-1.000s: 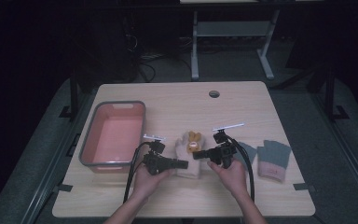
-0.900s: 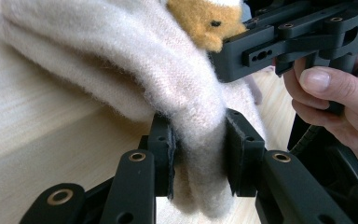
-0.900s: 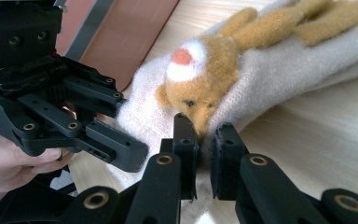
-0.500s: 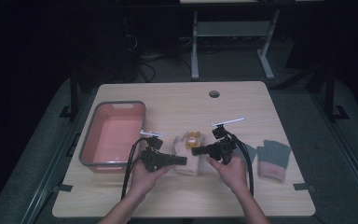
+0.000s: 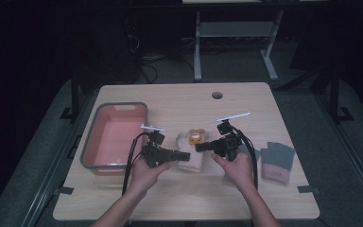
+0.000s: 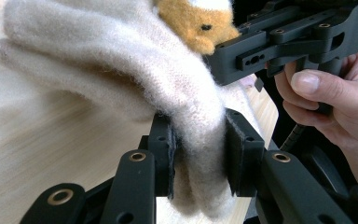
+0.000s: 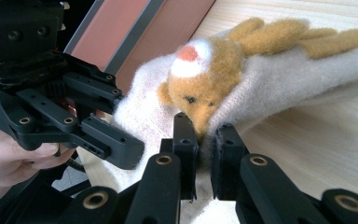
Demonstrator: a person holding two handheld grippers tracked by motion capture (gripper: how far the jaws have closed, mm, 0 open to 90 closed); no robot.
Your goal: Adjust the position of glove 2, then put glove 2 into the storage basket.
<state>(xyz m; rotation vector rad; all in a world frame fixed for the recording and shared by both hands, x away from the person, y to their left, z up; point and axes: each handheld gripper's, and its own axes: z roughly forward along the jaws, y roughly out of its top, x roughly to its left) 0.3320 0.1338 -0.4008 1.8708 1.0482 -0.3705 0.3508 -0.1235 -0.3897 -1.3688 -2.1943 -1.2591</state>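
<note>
Left claw (image 6: 198, 156): I have it clamped on a thick fold of the cream woolly mitten (image 6: 121, 70); both pads press into the fabric, which bulges above and hangs below them; in the high view this claw (image 5: 185, 156) points right, at the mitten's left edge.
Right claw (image 7: 205, 156): I have it pinched on the mitten (image 7: 284, 79) just under the orange animal face (image 7: 200, 79) sewn on it; the jaws stand nearly together with only a thin fold between; in the high view this claw (image 5: 200, 147) points left, at the mitten's right side.
Mitten's place: between my two claws, near the middle of the table (image 5: 179, 99), its gripped part lifted off the wood, the rest draping down to it; just right of the pink tray (image 5: 116, 139).
Other claw seen from each camera: close, right beside the mitten, a hand (image 6: 340, 98) wrapped on its grip.
Elsewhere: a grey glove with pink cuff (image 5: 276, 161) lies flat towards the table's right edge, well apart from the mitten.
</note>
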